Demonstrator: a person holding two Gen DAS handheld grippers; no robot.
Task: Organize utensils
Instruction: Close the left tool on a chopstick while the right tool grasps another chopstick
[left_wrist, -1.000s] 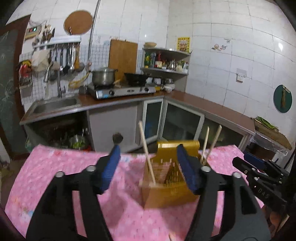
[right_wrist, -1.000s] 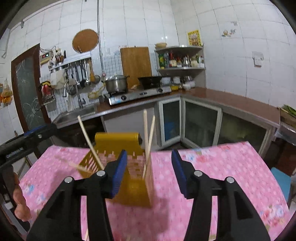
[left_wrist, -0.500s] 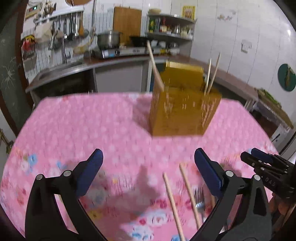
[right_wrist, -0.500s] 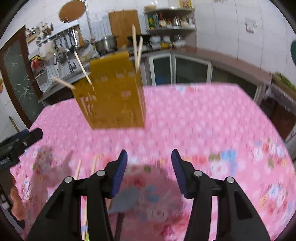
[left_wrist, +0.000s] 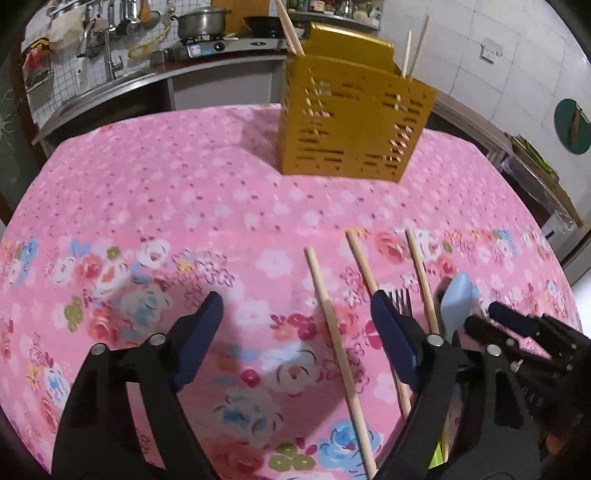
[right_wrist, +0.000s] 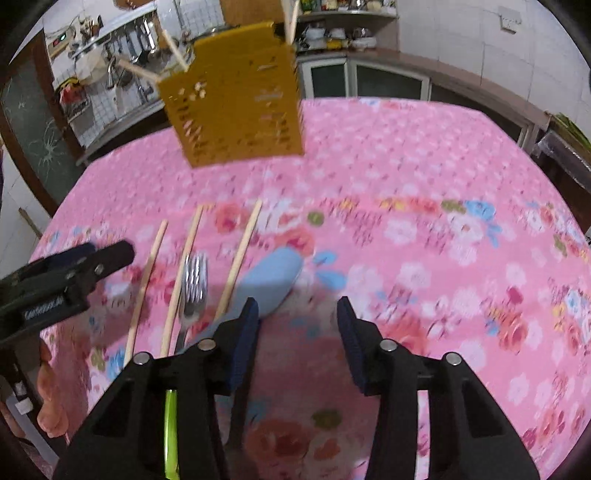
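Two sets of tongs hang low over the pink flowered worktop (left_wrist: 166, 192), both with jaws apart and holding nothing. Left tongs (left_wrist: 295, 332) straddle the outermost chopstick (left_wrist: 334, 332); a second chopstick (left_wrist: 360, 258) runs under the inner finger, so closing here could pinch both sticks, or roll the round one away on the cloth. Beside these, toward the right tongs (right_wrist: 297, 325), lie a metal fork (right_wrist: 194, 284), a third chopstick (right_wrist: 242, 254) and a pale blue spoon (right_wrist: 275, 278), packed closely. The spoon bowl sits just ahead of the right tongs' inner finger, not between the fingers; a closing stroke from here would likely miss it or nudge it against the third chopstick. With both tongs working this one cluster, they may knock each other. Beyond the cluster, well apart from it, stands the yellow slotted utensil holder (left_wrist: 351, 122), already carrying several upright chopsticks; these leaning sticks could foul whatever is lowered in next.
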